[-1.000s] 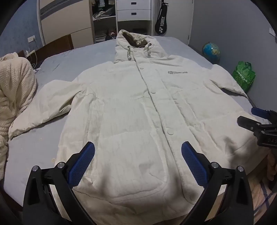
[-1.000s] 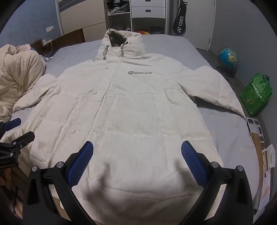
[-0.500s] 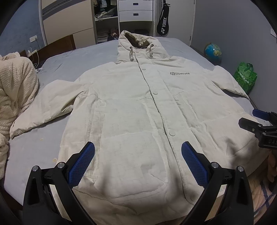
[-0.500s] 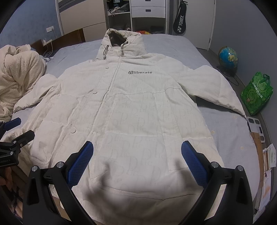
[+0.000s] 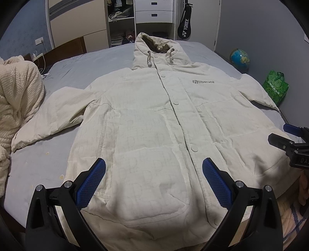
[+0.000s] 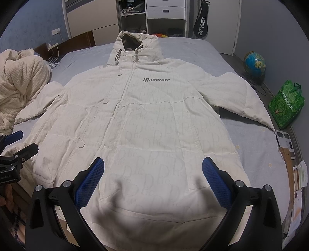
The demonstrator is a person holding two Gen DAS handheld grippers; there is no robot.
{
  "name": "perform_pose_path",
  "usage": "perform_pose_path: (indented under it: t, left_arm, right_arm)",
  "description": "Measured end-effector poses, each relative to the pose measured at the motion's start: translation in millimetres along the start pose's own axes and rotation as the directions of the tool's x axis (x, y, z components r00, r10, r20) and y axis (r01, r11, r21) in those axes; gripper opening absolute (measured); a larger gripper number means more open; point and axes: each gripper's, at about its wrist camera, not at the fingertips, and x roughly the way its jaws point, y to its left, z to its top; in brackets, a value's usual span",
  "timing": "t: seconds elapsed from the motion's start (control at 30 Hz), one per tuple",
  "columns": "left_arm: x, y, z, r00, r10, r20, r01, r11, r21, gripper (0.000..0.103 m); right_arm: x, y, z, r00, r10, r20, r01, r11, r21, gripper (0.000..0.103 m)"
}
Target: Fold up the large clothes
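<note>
A large cream hooded coat lies flat and buttoned on the grey bed, hood at the far end, sleeves spread out to both sides. It also fills the right wrist view. My left gripper is open and empty, hovering above the coat's hem on its left half. My right gripper is open and empty above the hem on the right half. The right gripper also shows at the right edge of the left wrist view, and the left gripper shows at the left edge of the right wrist view.
A cream knitted blanket is heaped on the bed's left side. A globe and a green bag stand on the floor to the right. Shelves and drawers stand behind the bed. Papers lie at the right.
Both grippers have eased slightly back and up, so the coat sits a little lower and fuller in each view. The coat has not moved. Both grippers stay open.
</note>
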Motion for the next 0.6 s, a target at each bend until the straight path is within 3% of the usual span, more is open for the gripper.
perform_pose_path:
  t: [0.6]
  left_arm:
    - [0.6, 1.7, -0.9, 1.0, 0.002, 0.001, -0.002, 1.0, -0.005, 0.096]
  right_arm:
    - [1.7, 1.4, -0.9, 1.0, 0.002, -0.001, -0.002, 1.0, -0.004, 0.097]
